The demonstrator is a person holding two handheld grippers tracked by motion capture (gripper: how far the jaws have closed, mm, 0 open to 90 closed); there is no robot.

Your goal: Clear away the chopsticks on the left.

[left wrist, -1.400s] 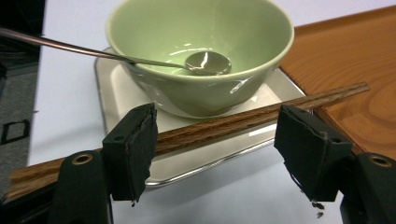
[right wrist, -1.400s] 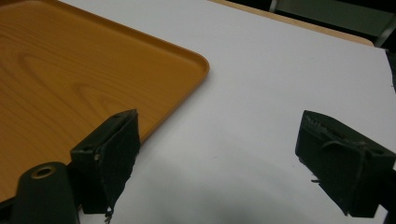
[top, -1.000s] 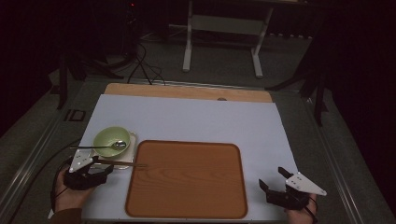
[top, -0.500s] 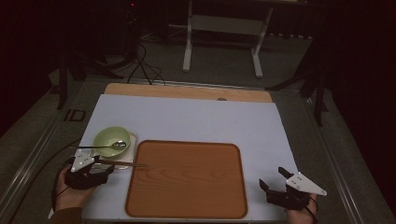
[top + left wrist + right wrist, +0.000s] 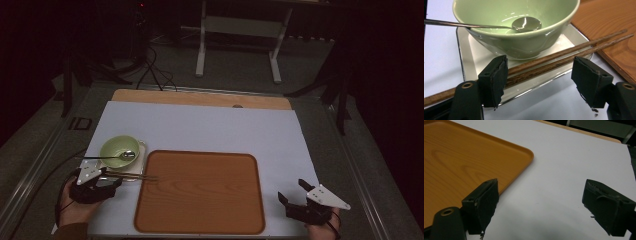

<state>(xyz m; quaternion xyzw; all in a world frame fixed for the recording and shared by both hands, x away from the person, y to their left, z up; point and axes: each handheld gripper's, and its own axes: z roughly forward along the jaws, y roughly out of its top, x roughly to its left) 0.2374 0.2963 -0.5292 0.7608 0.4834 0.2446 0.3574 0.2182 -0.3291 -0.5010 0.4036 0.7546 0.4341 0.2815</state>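
Chopsticks (image 5: 564,51) lie across the small plate (image 5: 464,47) beside the bowl (image 5: 524,32), between your wide left tongs (image 5: 544,75), ungripped. Your right tongs (image 5: 549,202) gape wide, idle by the tray (image 5: 461,160). Pickup's barely begun.

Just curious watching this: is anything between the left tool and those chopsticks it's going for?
Nothing visible. The left tool stands open with the chopsticks already lying between its jaws, across the small white tray beside the green bowl.
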